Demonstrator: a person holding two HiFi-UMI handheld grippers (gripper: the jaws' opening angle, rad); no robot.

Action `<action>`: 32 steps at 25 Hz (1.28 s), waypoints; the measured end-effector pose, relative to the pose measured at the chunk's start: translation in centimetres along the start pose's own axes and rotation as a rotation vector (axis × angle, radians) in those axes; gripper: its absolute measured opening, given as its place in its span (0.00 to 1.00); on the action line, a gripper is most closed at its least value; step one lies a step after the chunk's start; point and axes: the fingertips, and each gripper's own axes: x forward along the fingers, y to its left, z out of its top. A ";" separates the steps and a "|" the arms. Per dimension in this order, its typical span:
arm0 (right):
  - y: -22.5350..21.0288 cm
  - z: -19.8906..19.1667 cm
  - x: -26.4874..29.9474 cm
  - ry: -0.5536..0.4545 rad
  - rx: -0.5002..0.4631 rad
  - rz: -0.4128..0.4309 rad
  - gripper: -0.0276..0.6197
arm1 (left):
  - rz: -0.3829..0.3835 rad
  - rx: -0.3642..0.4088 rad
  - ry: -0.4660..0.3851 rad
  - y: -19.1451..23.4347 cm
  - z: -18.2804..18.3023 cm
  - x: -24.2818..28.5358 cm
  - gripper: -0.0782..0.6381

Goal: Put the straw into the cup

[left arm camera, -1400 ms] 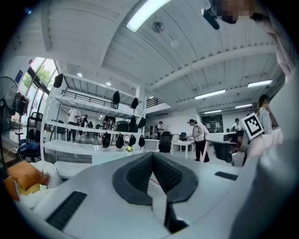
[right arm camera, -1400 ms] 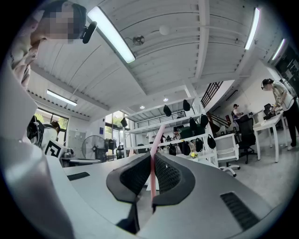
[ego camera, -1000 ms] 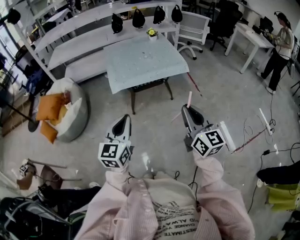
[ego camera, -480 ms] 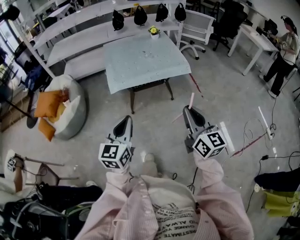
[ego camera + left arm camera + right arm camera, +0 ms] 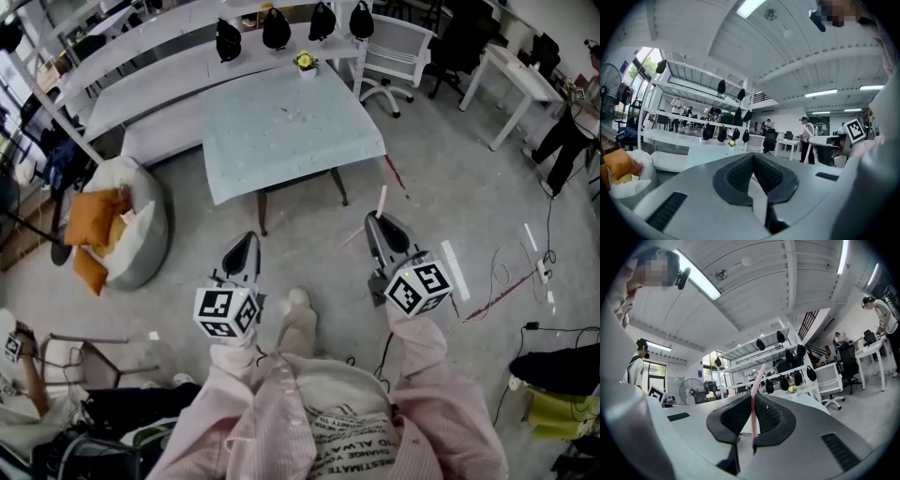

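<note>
Straw (image 5: 758,385) between fingers (image 5: 769,416) of right gripper (image 5: 753,398)

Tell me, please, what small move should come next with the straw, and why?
Probably carry the straw forward to the table. The right gripper is shut on the pink straw, which stands upright between its jaws, so the grip looks ready. But the cloth-covered table lies ahead across bare floor, apart from both grippers, and from here I cannot make out a cup on it.

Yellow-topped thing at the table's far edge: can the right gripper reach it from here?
Probably not yet. The right gripper, shut on the straw, is over the floor short of the table, and the yellow-topped thing stands at its far edge. Nothing visible blocks the way.
</note>
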 end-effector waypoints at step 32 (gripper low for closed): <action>-13.1 0.7 25.2 0.022 0.048 -0.072 0.08 | -0.051 -0.070 0.067 15.2 2.2 24.8 0.11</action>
